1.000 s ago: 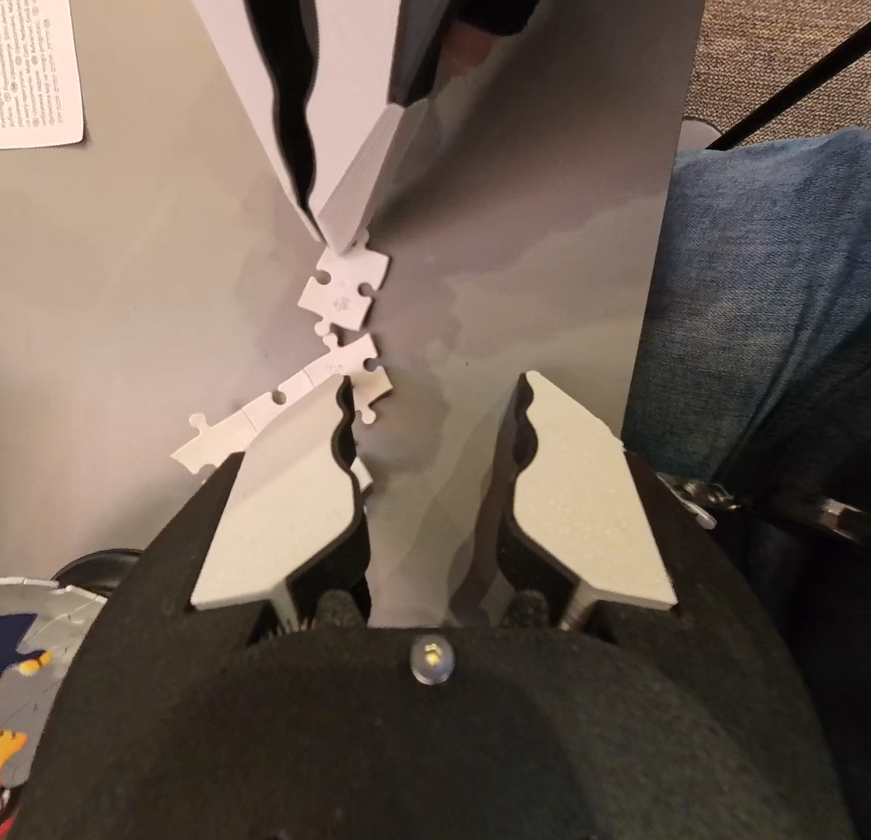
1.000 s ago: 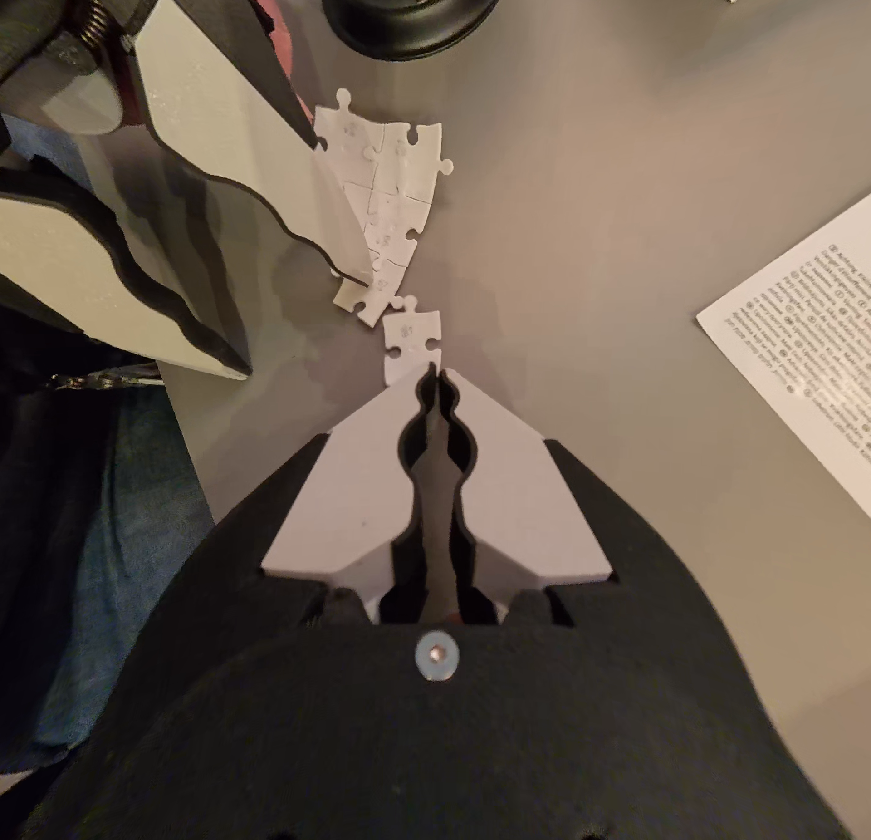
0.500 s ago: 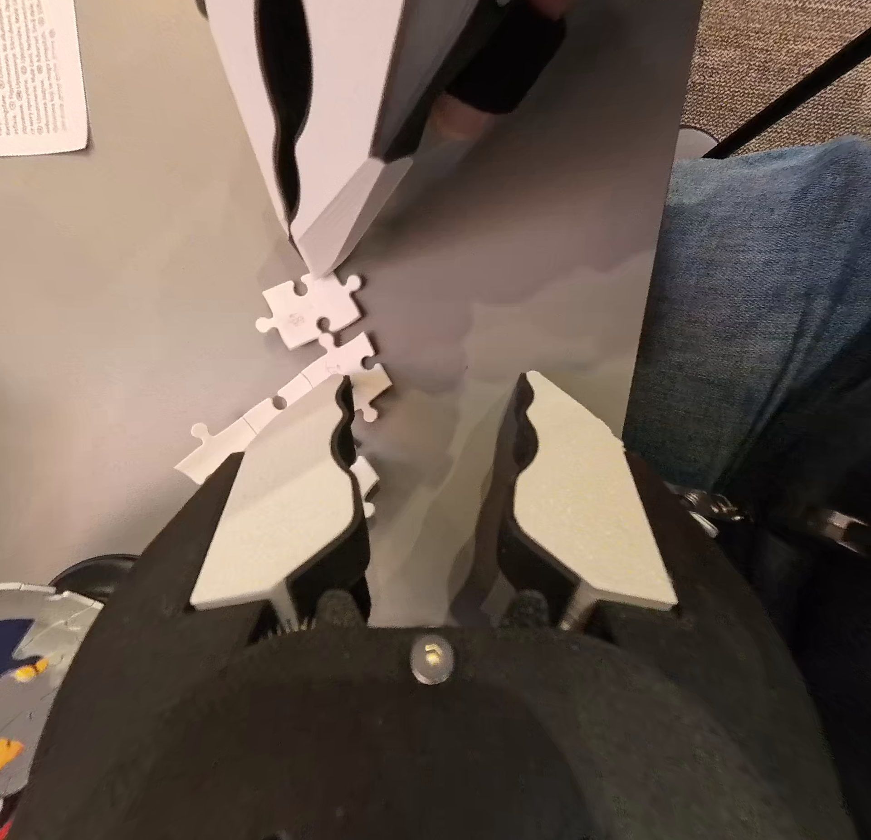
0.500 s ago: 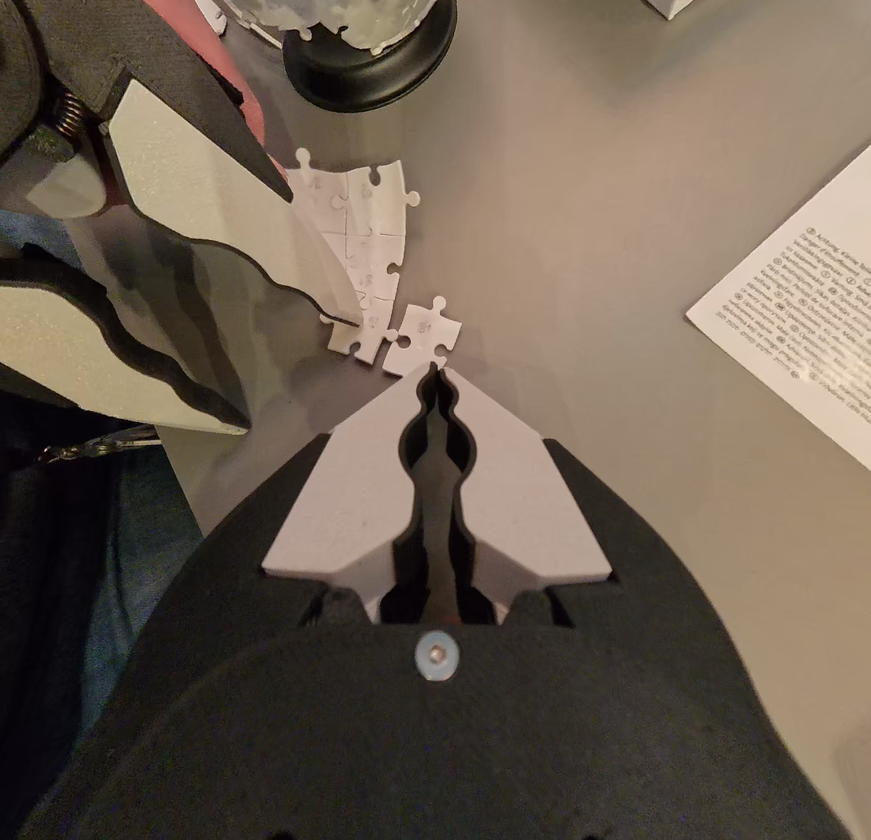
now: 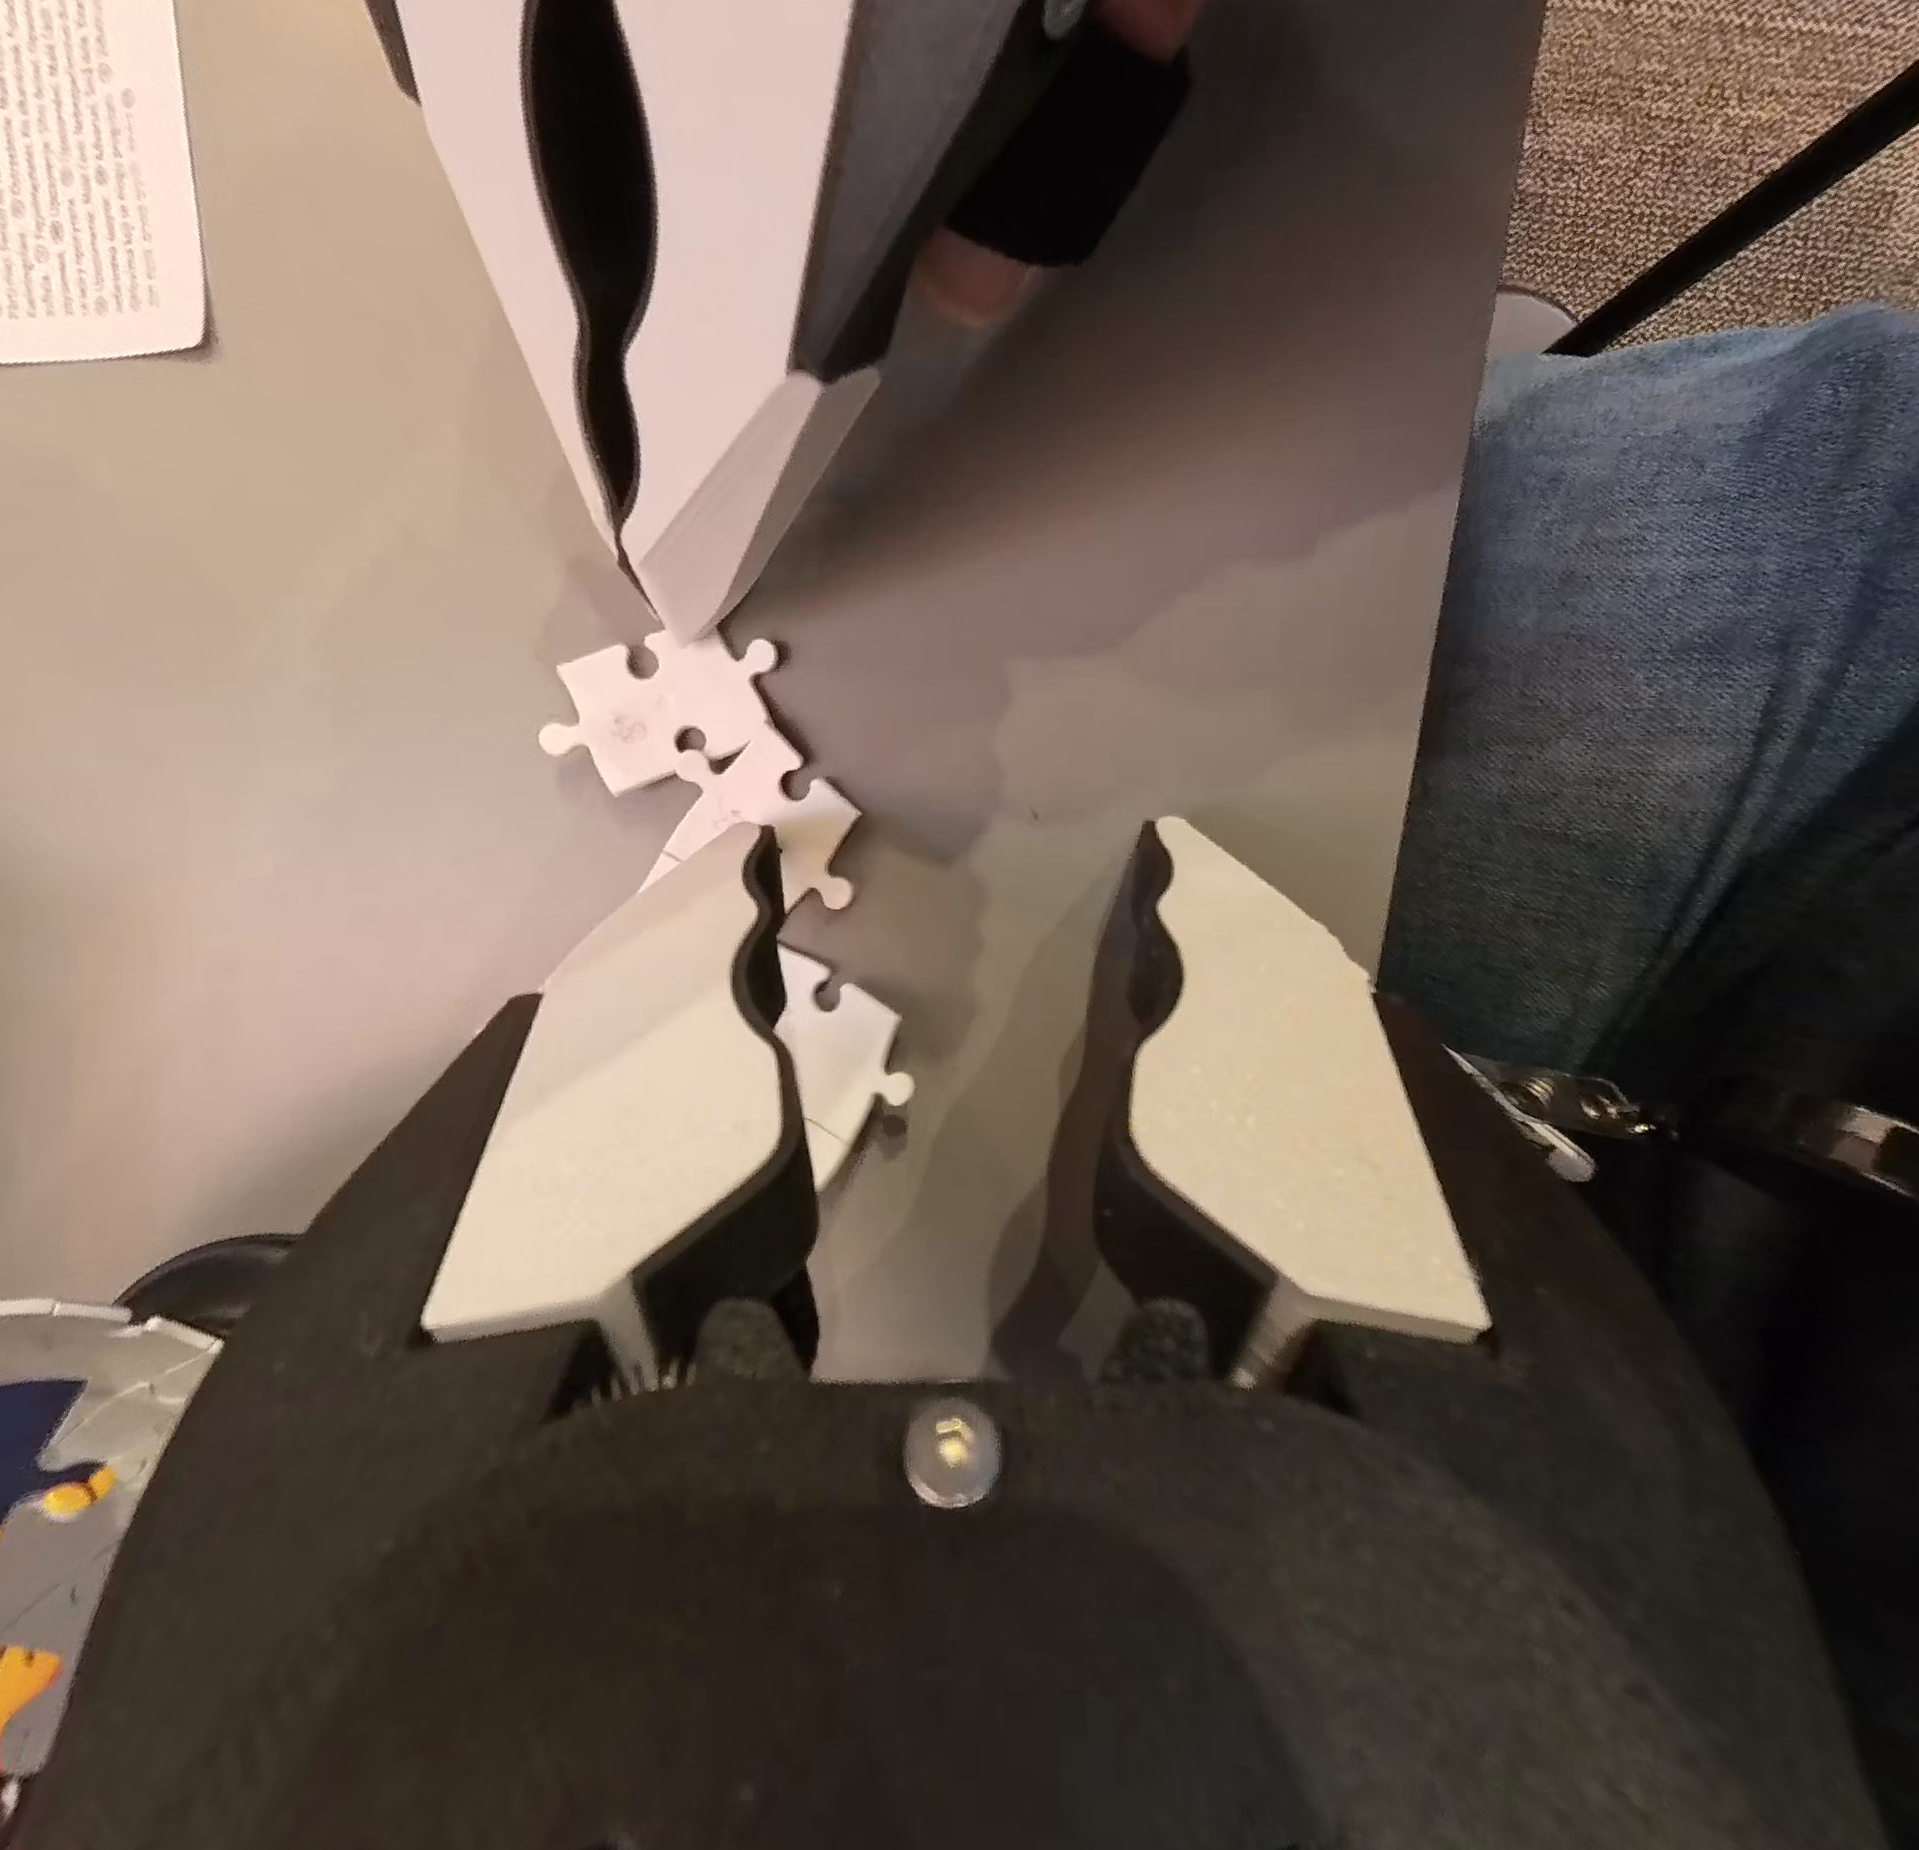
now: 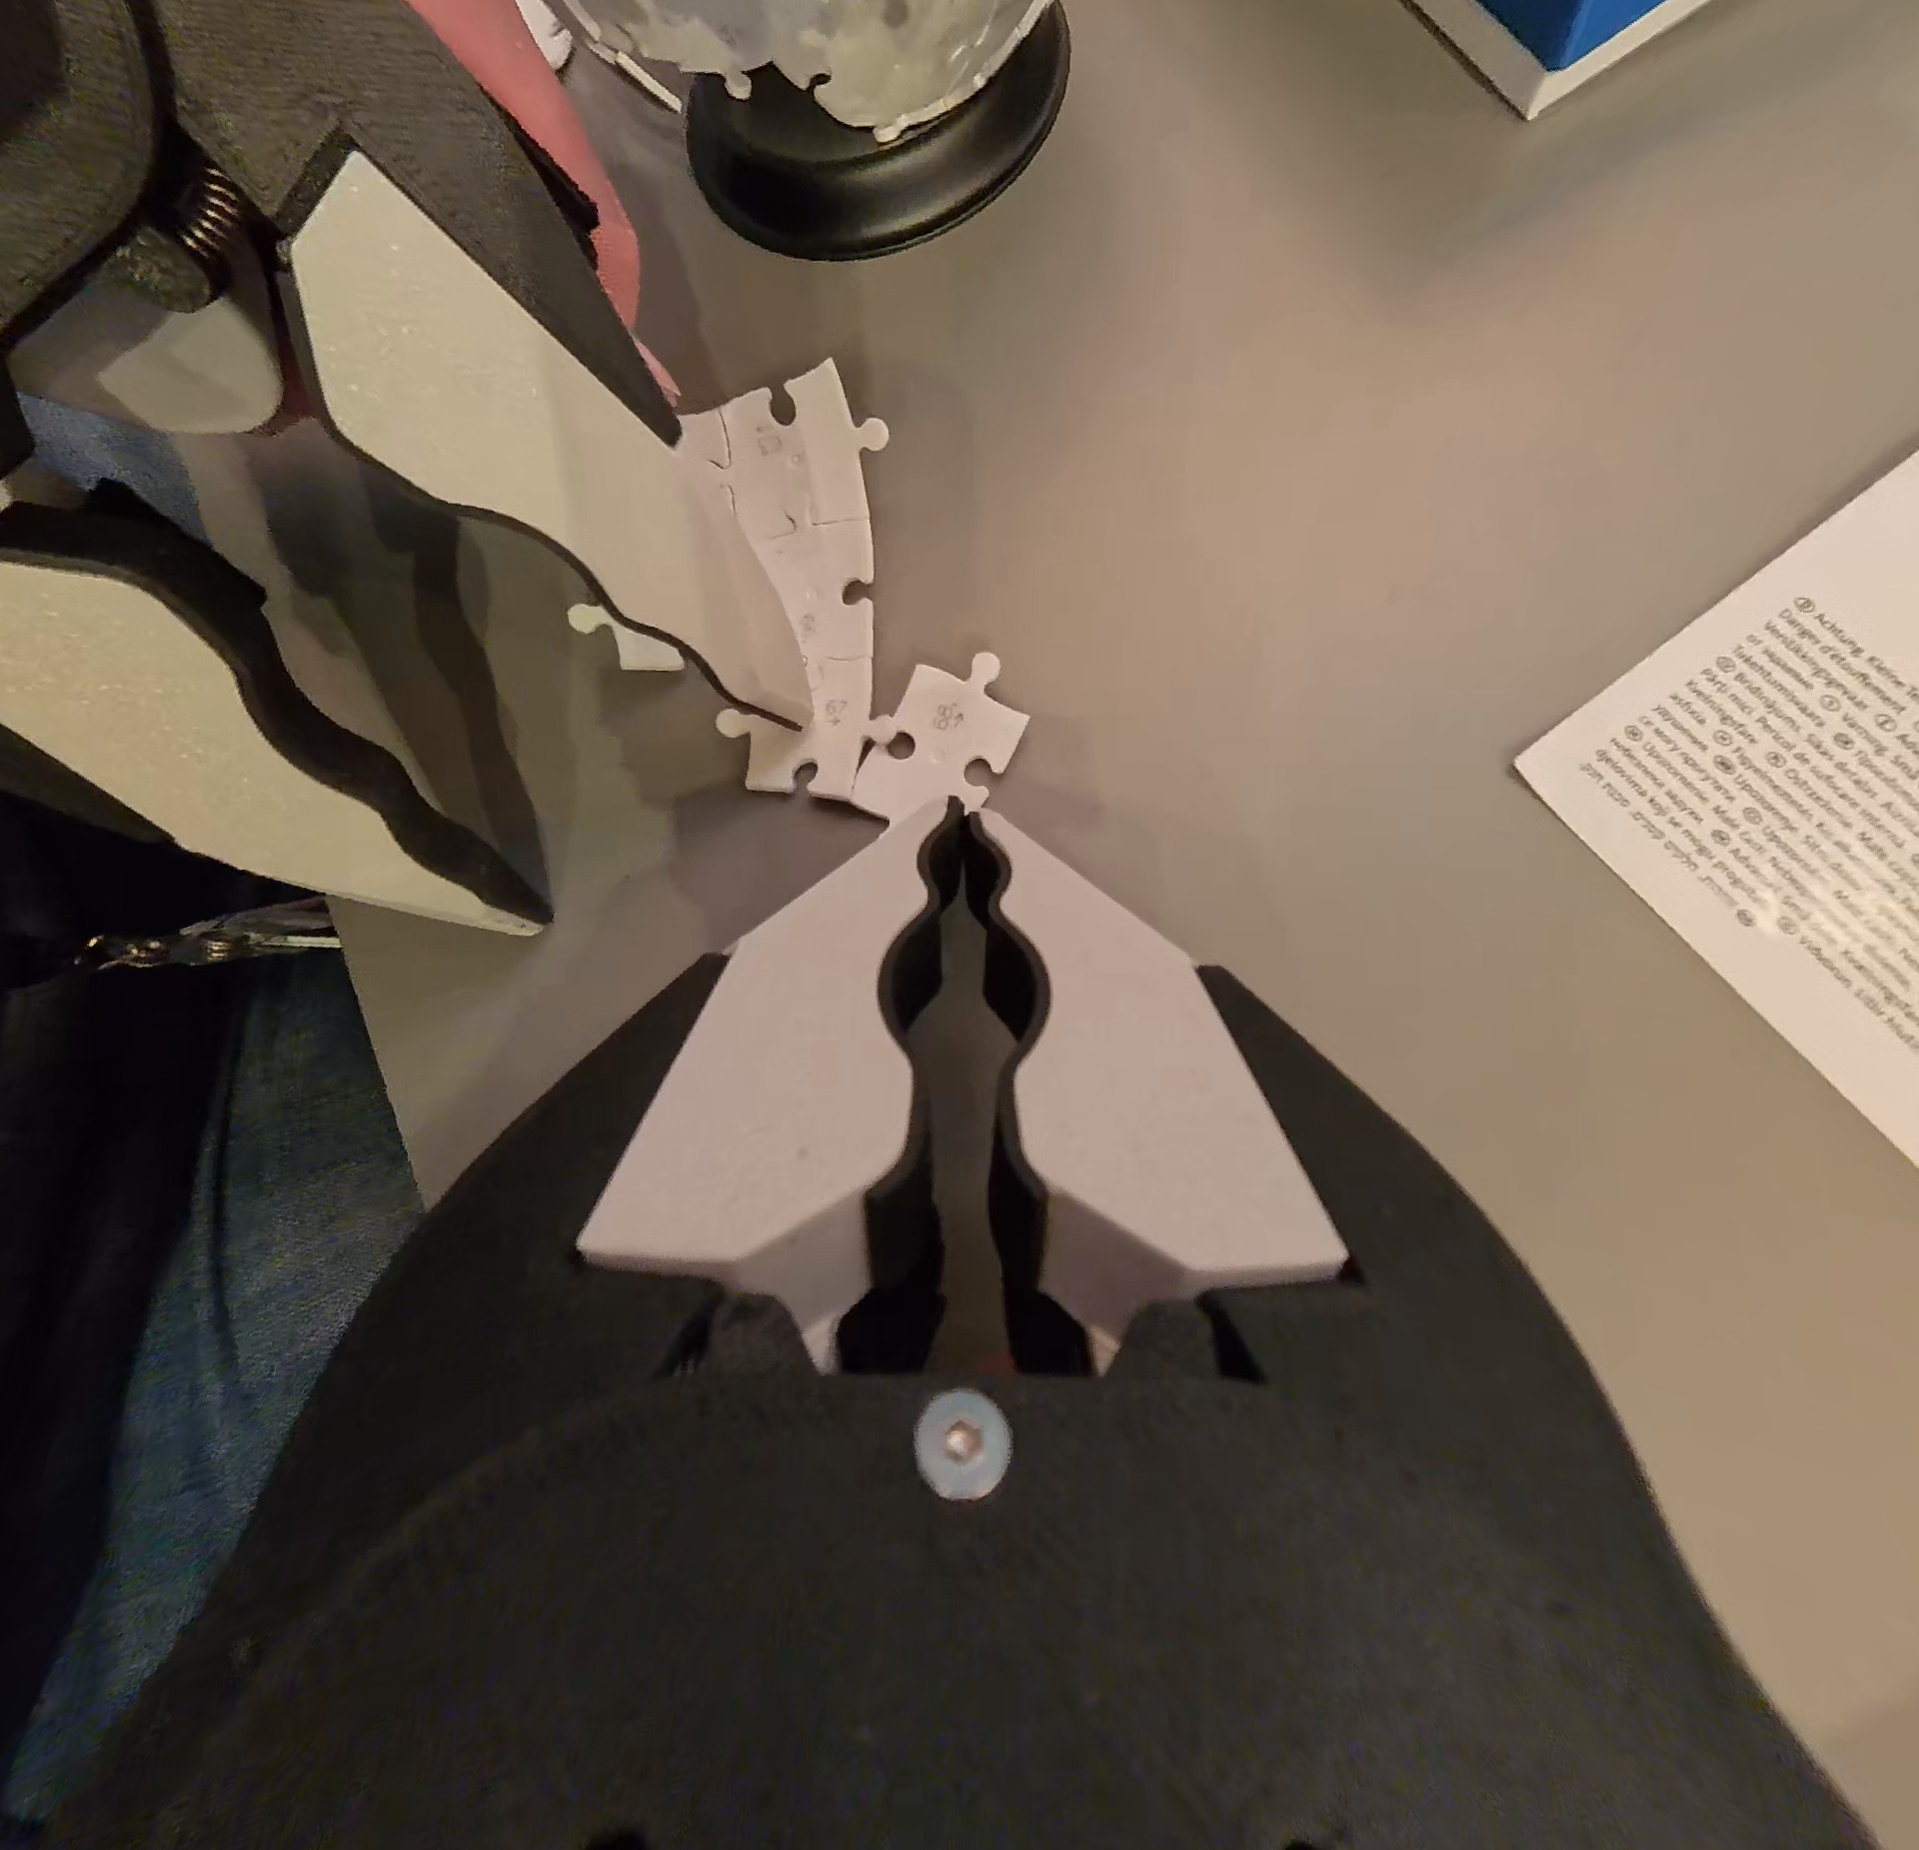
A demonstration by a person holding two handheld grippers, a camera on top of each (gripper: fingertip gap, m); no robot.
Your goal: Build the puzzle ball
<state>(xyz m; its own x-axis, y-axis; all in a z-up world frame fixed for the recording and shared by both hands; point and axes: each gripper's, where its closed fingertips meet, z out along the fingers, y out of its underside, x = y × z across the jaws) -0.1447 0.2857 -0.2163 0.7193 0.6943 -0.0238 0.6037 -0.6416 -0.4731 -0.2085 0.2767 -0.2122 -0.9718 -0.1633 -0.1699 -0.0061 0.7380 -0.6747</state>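
A curved strip of joined white puzzle pieces (image 6: 815, 554) lies face down on the grey table (image 6: 1298, 450). One loose white piece (image 6: 945, 731) touches the strip's near end; it also shows in the left wrist view (image 5: 649, 720). My right gripper (image 6: 961, 814) is shut, its tip pressed on the loose piece's edge. My left gripper (image 5: 961, 845) is open, and its left finger (image 5: 665, 980) lies over the strip (image 5: 820, 1063). The partly built puzzle ball (image 6: 831, 14) sits on a black stand (image 6: 883, 180).
A printed paper sheet (image 6: 1765, 793) lies on the right, also seen in the left wrist view (image 5: 93, 139). A blue and white box (image 6: 1661, 4) stands at the back right. A person's jeans (image 5: 1682, 658) are past the table edge.
My shut right gripper has pushed the loose piece sideways and turned it until it meets the strip's end. My left gripper has slid further over the strip.
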